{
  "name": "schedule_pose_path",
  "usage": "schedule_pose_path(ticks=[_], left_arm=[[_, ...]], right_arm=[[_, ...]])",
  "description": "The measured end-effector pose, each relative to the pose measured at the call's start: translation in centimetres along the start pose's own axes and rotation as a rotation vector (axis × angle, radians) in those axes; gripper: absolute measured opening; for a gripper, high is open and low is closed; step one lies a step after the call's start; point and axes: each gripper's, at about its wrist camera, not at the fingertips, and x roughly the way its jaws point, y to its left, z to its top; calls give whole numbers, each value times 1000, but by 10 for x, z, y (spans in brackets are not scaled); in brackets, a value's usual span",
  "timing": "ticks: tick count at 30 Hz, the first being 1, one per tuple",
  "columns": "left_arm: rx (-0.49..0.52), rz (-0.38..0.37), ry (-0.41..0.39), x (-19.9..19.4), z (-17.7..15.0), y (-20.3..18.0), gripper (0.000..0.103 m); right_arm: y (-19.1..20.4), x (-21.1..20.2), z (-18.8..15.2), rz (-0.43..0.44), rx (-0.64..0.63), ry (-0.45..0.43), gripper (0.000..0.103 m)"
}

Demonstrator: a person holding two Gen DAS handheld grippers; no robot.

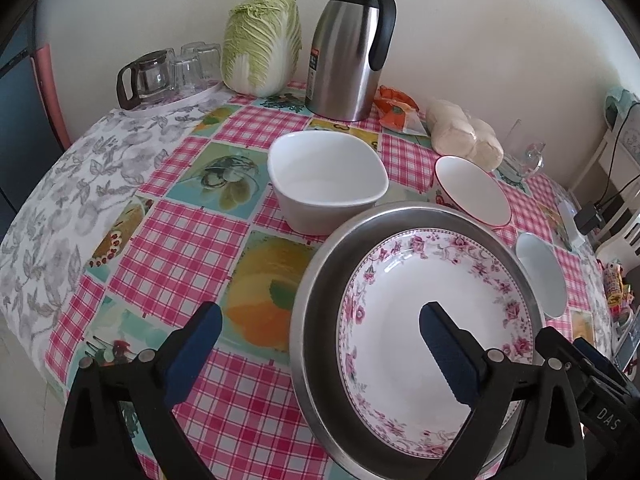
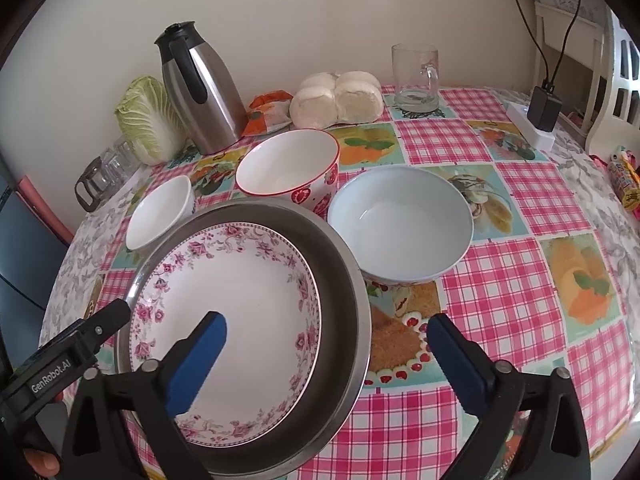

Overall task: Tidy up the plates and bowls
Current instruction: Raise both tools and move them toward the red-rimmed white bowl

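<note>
A floral-rimmed white plate (image 1: pixel 436 320) (image 2: pixel 236 312) lies inside a steel basin (image 1: pixel 316 320) (image 2: pixel 344 300) at the table's near side. My left gripper (image 1: pixel 320 332) is open and straddles the basin's left rim. My right gripper (image 2: pixel 326 340) is open and straddles the basin's right rim. A white square bowl (image 1: pixel 326 184) (image 2: pixel 160 212) sits behind the basin. A red-rimmed strawberry bowl (image 1: pixel 472 190) (image 2: pixel 288 170) and a pale blue bowl (image 1: pixel 540 274) (image 2: pixel 400 224) stand to the right.
At the back stand a steel thermos jug (image 1: pixel 348 44) (image 2: pixel 204 88), a cabbage (image 1: pixel 262 42), glasses on a tray (image 1: pixel 172 74), bagged buns (image 2: pixel 336 98), an orange packet (image 2: pixel 268 114) and a glass mug (image 2: pixel 416 78). A charger (image 2: pixel 540 116) lies at the right edge.
</note>
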Motion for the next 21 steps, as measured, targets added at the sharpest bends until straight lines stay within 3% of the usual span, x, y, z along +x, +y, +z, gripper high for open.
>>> schedule_pose_path(ticks=[21], left_arm=[[42, -14, -44, -5, 2, -10, 100]], right_arm=[[-6, -5, 2, -19, -25, -44, 103]])
